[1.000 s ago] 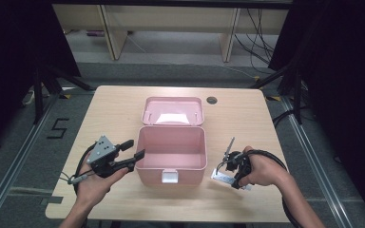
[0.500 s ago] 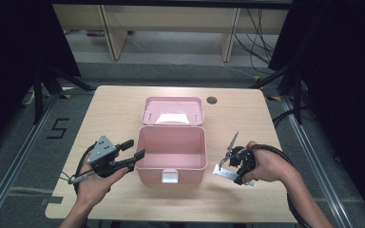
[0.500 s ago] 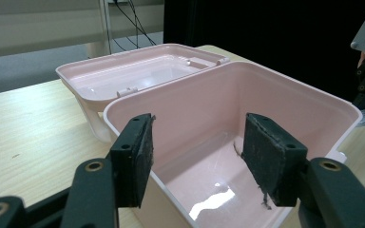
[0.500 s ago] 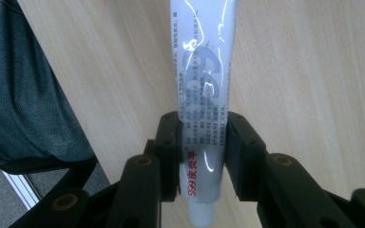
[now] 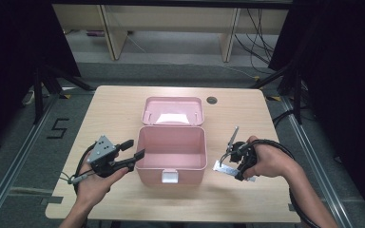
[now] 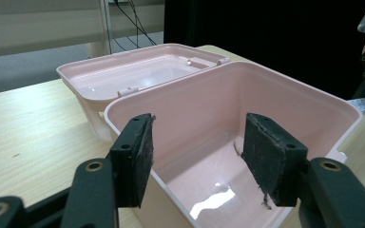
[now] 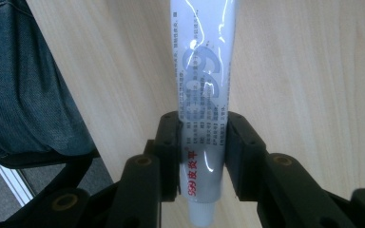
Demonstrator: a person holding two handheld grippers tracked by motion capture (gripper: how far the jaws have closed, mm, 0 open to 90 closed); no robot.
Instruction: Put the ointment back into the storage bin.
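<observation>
White ointment tube point(image 7: 203, 118) printed "999", clamped in the right gripper point(image 7: 202, 142) fingers; left gripper point(image 6: 197, 164) fingers gape wide at the pink box point(image 6: 309, 102).

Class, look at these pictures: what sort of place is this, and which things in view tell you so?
Probably a lab or workshop set up for recording: a lone wooden table on a grey floor, dark curtains at both sides, and loose cables trailing behind.

Box point(image 5: 171, 152) mid-table point(image 5: 123, 104), tube point(image 5: 228, 154) to its right.
</observation>
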